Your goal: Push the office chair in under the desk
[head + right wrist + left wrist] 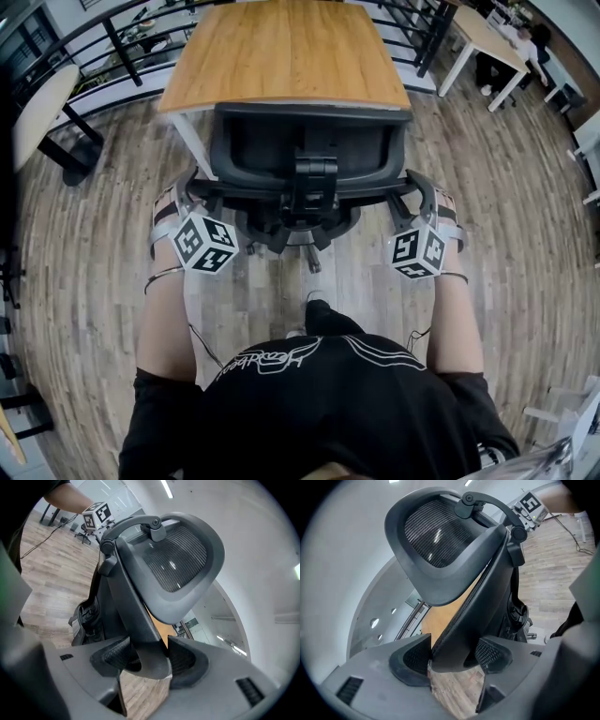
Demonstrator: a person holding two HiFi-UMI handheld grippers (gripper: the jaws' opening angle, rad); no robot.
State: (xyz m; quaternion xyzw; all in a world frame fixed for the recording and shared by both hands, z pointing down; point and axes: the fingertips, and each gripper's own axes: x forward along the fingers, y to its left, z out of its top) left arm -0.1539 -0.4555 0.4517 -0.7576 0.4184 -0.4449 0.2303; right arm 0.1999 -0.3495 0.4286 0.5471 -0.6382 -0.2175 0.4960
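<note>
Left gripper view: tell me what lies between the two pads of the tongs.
In the left gripper view, the left tongs hold the side edge of the office chair backrest between their pads. Nothing else lies there.

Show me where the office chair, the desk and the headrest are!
office chair [281, 192]: head view, on its black back frame.
desk [281, 47]: head view, on the bare wooden top.
headrest [433, 531]: left gripper view, middle of its mesh.
</note>
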